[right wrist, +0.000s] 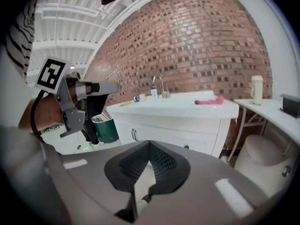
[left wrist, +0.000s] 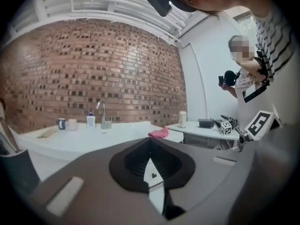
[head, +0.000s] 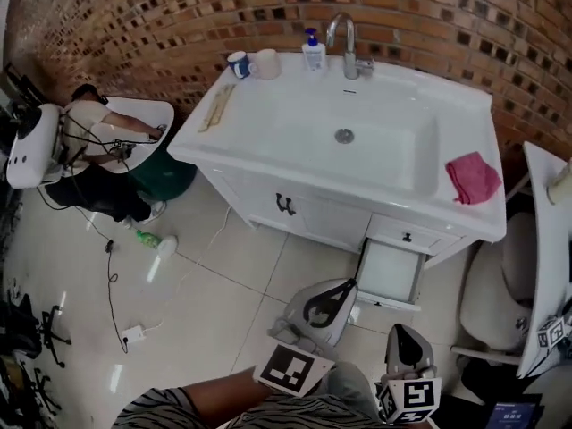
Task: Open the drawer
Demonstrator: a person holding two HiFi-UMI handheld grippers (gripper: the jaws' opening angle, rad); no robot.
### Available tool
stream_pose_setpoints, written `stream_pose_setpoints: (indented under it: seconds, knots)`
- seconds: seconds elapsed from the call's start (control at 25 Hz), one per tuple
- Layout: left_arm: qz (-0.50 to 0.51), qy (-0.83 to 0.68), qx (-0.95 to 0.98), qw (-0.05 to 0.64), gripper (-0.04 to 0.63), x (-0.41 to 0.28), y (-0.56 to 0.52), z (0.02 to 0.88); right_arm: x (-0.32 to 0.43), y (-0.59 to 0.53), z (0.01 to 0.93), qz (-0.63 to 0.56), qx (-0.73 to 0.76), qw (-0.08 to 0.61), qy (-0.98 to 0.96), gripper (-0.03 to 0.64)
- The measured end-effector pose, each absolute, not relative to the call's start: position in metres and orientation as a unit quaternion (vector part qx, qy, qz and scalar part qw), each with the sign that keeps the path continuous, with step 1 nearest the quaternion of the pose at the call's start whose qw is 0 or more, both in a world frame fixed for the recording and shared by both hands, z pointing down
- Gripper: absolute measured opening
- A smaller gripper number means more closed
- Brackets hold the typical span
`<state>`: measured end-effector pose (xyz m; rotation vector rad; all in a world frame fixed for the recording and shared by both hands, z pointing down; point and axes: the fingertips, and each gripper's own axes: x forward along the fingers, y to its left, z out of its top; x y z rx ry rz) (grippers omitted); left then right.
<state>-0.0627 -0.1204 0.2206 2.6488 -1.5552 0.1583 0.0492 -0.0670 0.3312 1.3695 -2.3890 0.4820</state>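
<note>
Drawer [head: 391,273]: pulled out, low on the right side of the vanity [head: 268,206], just under a small shut drawer [head: 407,237] with a dark knob. Its white inside faces up in the head view.
Vanity: white, set against a brick wall [head: 134,34]. Dark handles [head: 285,205] sit at the middle of its front.
Top: basin [head: 357,146] with a faucet [head: 344,43] behind it. A soap bottle [head: 313,52] is just left of the faucet, and two cups [head: 253,63] stand at the back left corner. A pink cloth [head: 472,177] lies on the right ledge.
Left gripper [head: 349,286]: clenched, tips together, nothing between them [left wrist: 150,139]. In the head view it is just left of the drawer's front edge; contact cannot be told. In its own view it looks level over the vanity top.
Right gripper [head: 402,329]: clenched, tips together, nothing between them [right wrist: 149,143]. It is below the drawer in the head view, apart from it, and points at the vanity front.
Floor: pale tiles [head: 206,284], cables, and a green bin [head: 165,179] left of the vanity.
Person: striped sleeve [head: 268,414] at the bottom edge of the head view.
</note>
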Motion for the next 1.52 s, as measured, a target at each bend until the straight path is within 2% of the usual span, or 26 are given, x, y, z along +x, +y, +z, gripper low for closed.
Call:
stream_pose_setpoints:
  seconds: [0.2,0.36,0.52,0.84,1.08,1.52]
  knots:
    - [0.038,-0.566,0.821,0.054,0.015,-0.106,-0.035,0.095,0.026,-0.016,0.188,0.147,0.449,0.148,-0.869,0.002]
    - [0.045,-0.578,0.814,0.040,0.015,-0.117,0.021,0.052,0.016,0.029,0.115,0.123,0.449,0.114,-0.878,0.002]
    - [0.040,-0.576,0.816,0.033,0.015,-0.121,0.064,0.037,0.014,0.069,0.079,0.095,0.468,0.101,-0.873,0.002]
    - [0.044,-0.530,0.847,0.011,0.015,-0.136,0.172,0.035,-0.003,0.175,0.064,0.099,0.534,0.081,-0.836,0.002]
    - [0.042,-0.504,0.862,0.030,0.015,-0.149,0.249,0.052,-0.020,0.257,0.082,0.127,0.561,0.084,-0.814,0.002]
    - [0.043,-0.522,0.850,0.061,0.015,-0.136,0.293,0.075,-0.003,0.295,0.081,0.091,0.553,0.099,-0.822,0.001]
